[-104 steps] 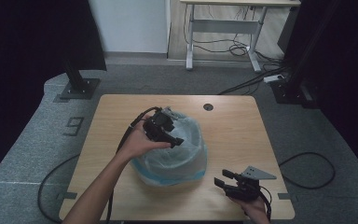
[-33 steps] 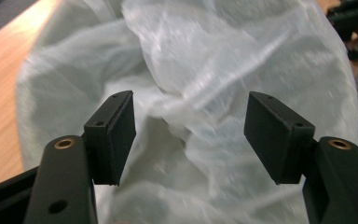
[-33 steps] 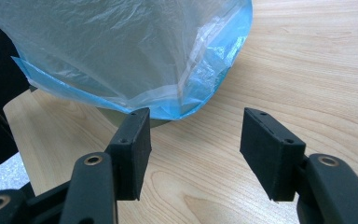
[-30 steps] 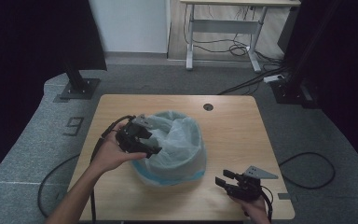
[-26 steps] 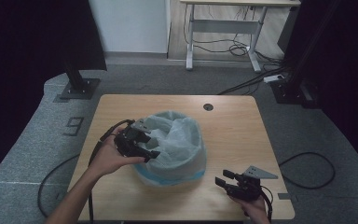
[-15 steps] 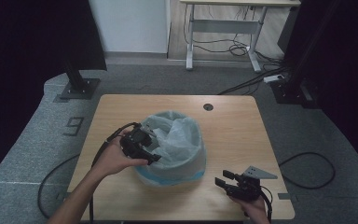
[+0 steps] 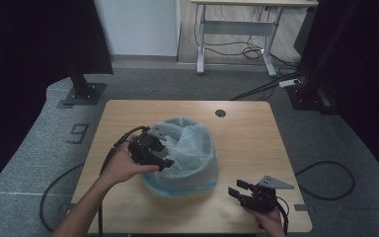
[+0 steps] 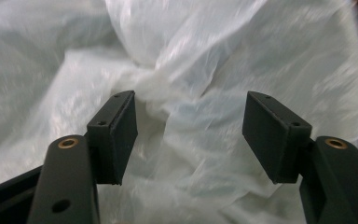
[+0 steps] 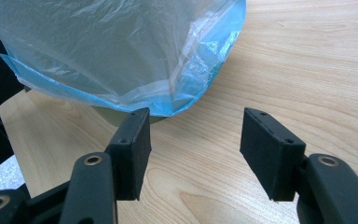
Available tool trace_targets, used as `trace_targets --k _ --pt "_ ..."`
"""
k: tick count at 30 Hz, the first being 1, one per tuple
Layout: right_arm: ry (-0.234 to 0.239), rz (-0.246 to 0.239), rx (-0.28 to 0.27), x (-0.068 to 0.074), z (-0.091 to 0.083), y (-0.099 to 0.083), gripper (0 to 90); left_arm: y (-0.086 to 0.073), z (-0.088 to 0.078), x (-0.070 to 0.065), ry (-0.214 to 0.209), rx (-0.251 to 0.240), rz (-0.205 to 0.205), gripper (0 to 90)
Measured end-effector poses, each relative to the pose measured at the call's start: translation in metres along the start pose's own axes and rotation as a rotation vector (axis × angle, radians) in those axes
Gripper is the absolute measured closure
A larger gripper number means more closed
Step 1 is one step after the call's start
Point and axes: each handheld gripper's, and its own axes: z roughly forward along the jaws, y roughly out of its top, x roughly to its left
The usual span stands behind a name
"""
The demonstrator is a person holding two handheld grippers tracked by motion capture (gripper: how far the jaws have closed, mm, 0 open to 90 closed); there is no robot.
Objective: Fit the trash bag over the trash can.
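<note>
At mid-desk (image 7: 128,113) a bin (image 7: 180,190) lined with a thin plastic bag (image 7: 192,143) is seen. The left tool (image 7: 167,163) is held unclenched at the bag's near-left rim, film loose between its jaws; a snag could tear it or tip the bin. The right tool (image 7: 234,191) is held unclenched and idle nearby.

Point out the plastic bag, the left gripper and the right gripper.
plastic bag (image 7: 195,143): high view, crumpled upper part.
left gripper (image 7: 167,162): high view, between its fingers at the bag's side.
right gripper (image 7: 233,190): high view, between its open fingers, above the table.
</note>
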Motion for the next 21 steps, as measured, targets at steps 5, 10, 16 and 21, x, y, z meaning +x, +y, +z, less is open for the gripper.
trace_targets --k 5,10,16,21 --pt "-0.001 0.004 -0.004 -0.001 -0.001 0.000 42.1 0.010 0.003 0.000 -0.004 -0.031 -0.005 37.0" --pt "0.000 0.001 -0.002 -0.001 -0.001 0.000 42.1 0.022 0.018 0.001 -0.021 -0.015 -0.013 37.9" --pt "0.001 0.003 -0.003 -0.002 -0.002 -0.001 42.1 0.034 0.033 0.002 -0.018 0.011 -0.026 40.1" --pt "0.004 -0.001 -0.003 -0.002 -0.003 0.000 42.1 0.039 0.043 0.003 -0.015 0.046 -0.034 41.0"
